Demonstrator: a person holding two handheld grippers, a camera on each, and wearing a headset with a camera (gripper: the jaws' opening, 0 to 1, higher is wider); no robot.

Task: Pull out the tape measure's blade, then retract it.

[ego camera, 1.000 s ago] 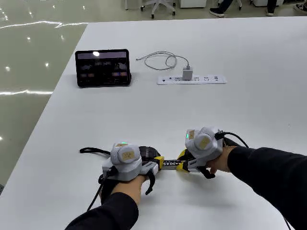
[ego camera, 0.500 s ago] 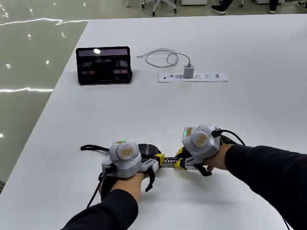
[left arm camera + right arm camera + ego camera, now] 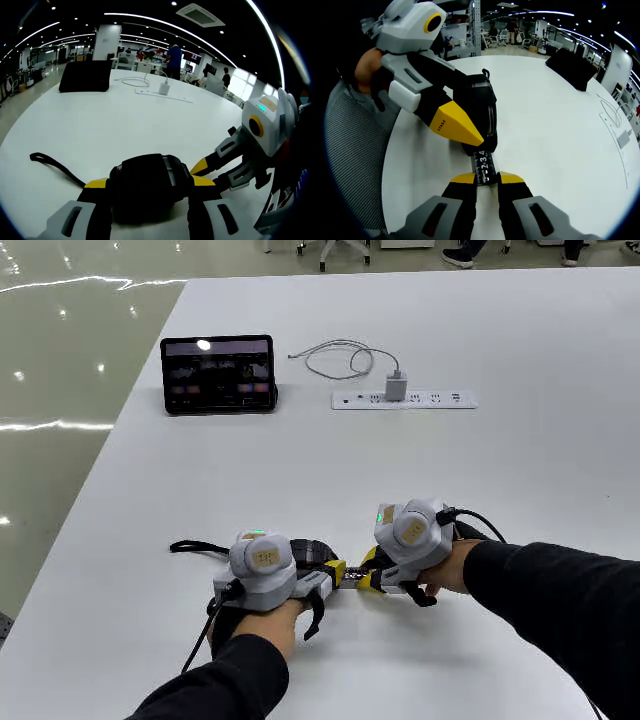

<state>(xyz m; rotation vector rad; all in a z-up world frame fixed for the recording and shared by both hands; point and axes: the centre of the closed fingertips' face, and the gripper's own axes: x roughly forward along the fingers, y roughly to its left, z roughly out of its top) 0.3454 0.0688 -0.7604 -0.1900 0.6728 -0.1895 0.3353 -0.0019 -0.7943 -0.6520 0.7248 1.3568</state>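
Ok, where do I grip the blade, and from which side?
The blade at its free tip, approached end-on from the side away from the tape measure case: it is thin and flat, with a short stretch exposed. The right gripper is shut on it there.

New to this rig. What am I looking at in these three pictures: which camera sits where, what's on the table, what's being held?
There is no robot here. A person holds a two-jaw gripper in each hand. The head view comes from a headset camera looking down at the white table. The two round pictures come from a fisheye camera on each gripper, looking along its yellow-tipped jaws. The left gripper clamps the black tape measure by its case. The right gripper pinches the short pulled-out blade. Further back lie a tablet and a power strip with a charger plugged in. The tape's black strap trails on the table.
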